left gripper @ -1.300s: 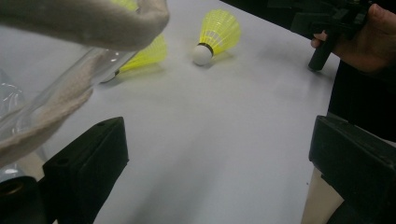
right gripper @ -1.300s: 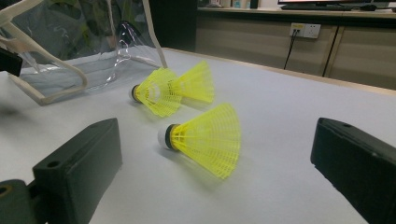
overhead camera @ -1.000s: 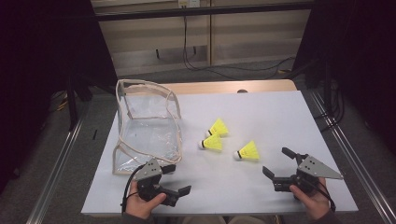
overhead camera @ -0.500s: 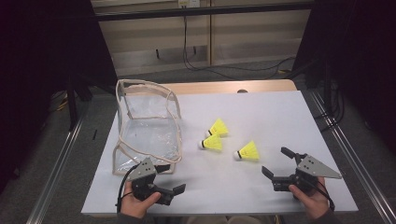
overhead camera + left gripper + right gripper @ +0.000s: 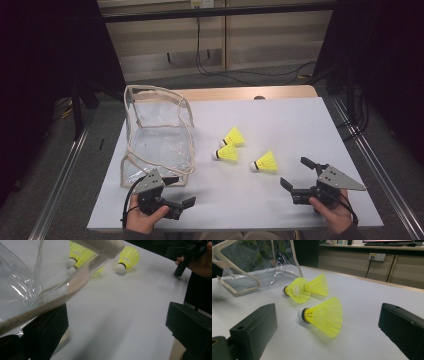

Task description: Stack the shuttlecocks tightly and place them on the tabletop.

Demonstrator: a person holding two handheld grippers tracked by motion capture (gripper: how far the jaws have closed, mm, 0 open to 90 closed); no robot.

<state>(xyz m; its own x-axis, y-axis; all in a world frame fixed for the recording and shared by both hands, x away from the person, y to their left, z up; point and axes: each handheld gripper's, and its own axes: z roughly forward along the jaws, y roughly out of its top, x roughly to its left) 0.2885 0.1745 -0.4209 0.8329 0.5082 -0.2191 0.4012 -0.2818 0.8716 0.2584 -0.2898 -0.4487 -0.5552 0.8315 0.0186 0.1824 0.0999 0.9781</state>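
Left gripper (image 5: 184, 192): jaws spread apart, holding nothing, set at the near corner of the clear pouch (image 5: 159, 134), whose beige-trimmed edge crosses above one jaw in the left gripper view. Right gripper (image 5: 296, 175): jaws likewise wide apart and empty, low over the white table (image 5: 300, 125), facing the nearest shuttlecock (image 5: 265, 162), which lies on its side just ahead. Two more yellow shuttlecocks (image 5: 227, 153) lie touching between it and the pouch.
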